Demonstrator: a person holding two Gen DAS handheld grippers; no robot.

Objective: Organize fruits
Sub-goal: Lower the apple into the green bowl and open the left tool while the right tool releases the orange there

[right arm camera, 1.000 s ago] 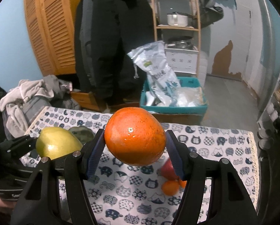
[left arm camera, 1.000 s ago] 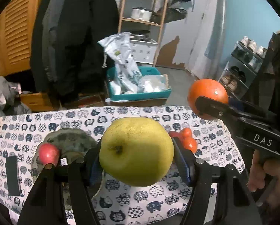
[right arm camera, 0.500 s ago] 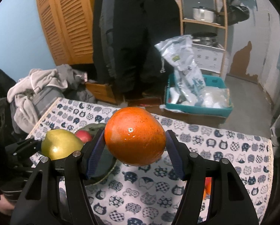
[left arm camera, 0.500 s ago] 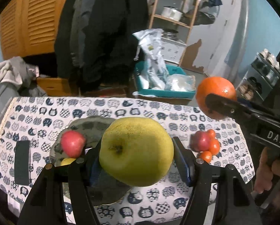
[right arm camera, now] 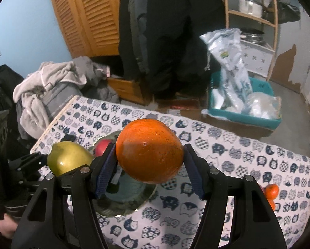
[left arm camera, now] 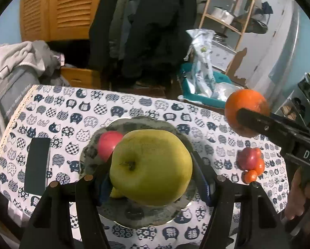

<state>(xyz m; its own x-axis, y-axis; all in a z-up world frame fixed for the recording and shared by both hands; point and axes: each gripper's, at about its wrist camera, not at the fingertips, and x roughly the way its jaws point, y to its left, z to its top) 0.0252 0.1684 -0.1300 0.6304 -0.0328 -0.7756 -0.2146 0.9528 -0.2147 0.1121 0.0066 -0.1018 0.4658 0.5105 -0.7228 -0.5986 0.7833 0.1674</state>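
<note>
My left gripper [left arm camera: 153, 172] is shut on a yellow-green apple [left arm camera: 150, 168] and holds it just above a grey plate [left arm camera: 134, 217]. The plate holds a red apple [left arm camera: 109, 143] and a small yellow fruit [left arm camera: 115, 194]. My right gripper [right arm camera: 149, 161] is shut on a large orange [right arm camera: 149, 152], held above the plate's right edge [right arm camera: 134, 203]. The orange also shows in the left wrist view [left arm camera: 246, 108], and the yellow-green apple in the right wrist view [right arm camera: 68, 159]. A red fruit [left arm camera: 247, 158] and small oranges [left arm camera: 256, 170] lie on the cloth at right.
The table has a cat-print cloth [left arm camera: 71, 112]. A black phone [left arm camera: 37, 166] lies left of the plate. Behind the table are a teal bin with bags [left arm camera: 204, 87], hanging coats [left arm camera: 146, 25], a laundry pile [left arm camera: 20, 58] and a wooden shelf [left arm camera: 227, 14].
Both grippers have moved left with their fruit, so the plate now lies under the yellow-green apple and close below the orange. The grips have not changed.
</note>
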